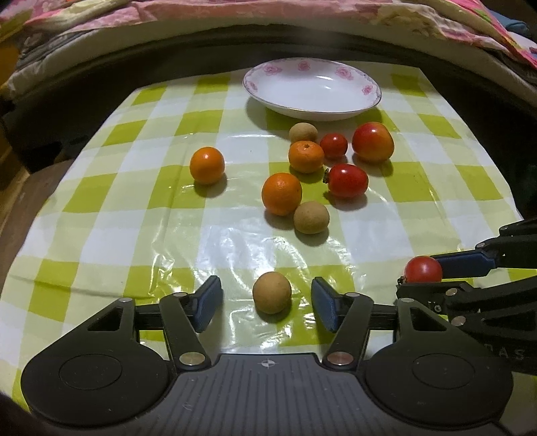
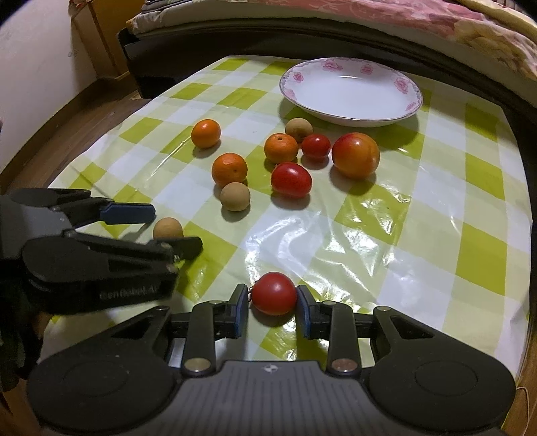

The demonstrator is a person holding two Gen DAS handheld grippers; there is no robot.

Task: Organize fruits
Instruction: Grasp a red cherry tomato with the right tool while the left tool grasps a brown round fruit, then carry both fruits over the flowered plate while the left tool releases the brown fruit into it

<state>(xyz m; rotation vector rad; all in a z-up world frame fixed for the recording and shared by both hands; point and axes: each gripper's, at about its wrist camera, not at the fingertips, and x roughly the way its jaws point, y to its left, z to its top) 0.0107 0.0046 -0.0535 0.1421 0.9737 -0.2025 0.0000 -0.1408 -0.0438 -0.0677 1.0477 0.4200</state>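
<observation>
A white plate with pink flowers (image 1: 312,104) (image 2: 352,114) stands at the far side of the green checked cloth. My left gripper (image 1: 266,302) is open around a brown longan (image 1: 272,292), which lies on the cloth between the pads without touching them. It also shows in the right wrist view (image 2: 167,228). My right gripper (image 2: 272,303) is shut on a red cherry tomato (image 2: 274,292), also seen in the left wrist view (image 1: 423,269). Three oranges (image 1: 281,193), two more tomatoes (image 1: 347,180), two longans (image 1: 311,216) and a red-yellow fruit (image 1: 372,141) lie before the plate.
The checked cloth (image 1: 134,208) covers a low table whose edges fall off left and right. A bed with a flowered quilt (image 1: 268,13) runs behind the table. Wooden floor (image 2: 67,124) shows at the left.
</observation>
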